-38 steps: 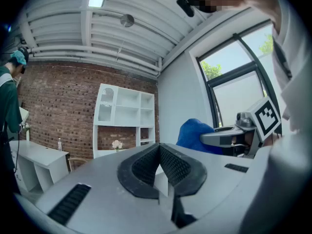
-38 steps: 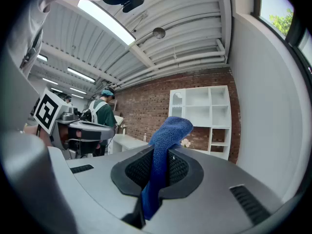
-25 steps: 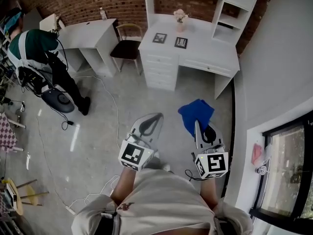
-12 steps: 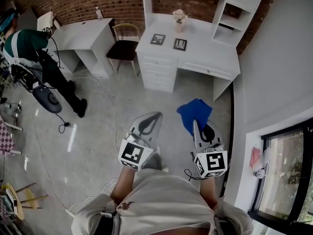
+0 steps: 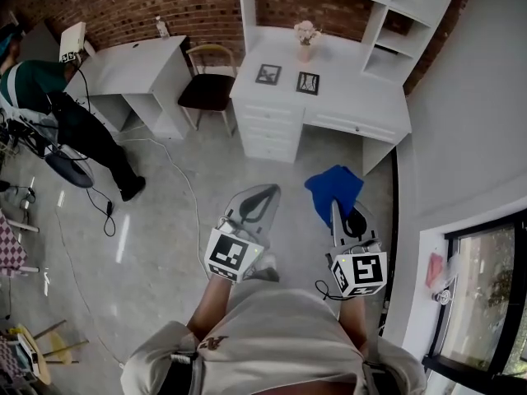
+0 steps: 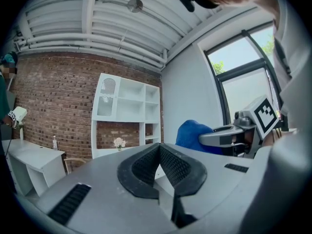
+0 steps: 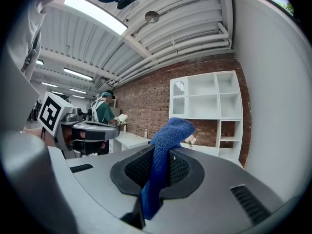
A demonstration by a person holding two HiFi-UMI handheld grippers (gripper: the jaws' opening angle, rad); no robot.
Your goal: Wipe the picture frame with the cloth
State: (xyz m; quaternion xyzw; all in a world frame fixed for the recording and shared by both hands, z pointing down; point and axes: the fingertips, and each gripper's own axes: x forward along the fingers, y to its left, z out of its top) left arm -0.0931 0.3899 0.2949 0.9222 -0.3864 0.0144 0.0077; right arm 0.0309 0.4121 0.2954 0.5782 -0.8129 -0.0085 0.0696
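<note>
Left arm: held close to the torso at the lower centre of the head view, forearm pointed forward.
Left tongs (image 5: 263, 192): held low over the grey floor (image 5: 165, 220), marker cube nearest the body, tips aimed up the frame; in the left gripper view (image 6: 159, 151) the jaws are seen brought together at the tips, with nothing between them.
Right arm: carried level with the left, just right of centre.
Right tongs (image 5: 333, 210): held beside the left pair but apart from it; in the right gripper view (image 7: 161, 156) the jaws are seen clamped on the blue cloth (image 7: 171, 129).
Cloth (image 5: 333, 189): bunched beyond the tips, its lower end hanging down between the pads.
Bench (image 5: 346, 97): white, upper centre, well apart from both tongs.
Picture frames: two, a left one (image 5: 268, 74) and a right one (image 5: 307, 82), set side by side on the bench top, untouched.
Vase (image 5: 305, 38): placed just behind the frames.
</note>
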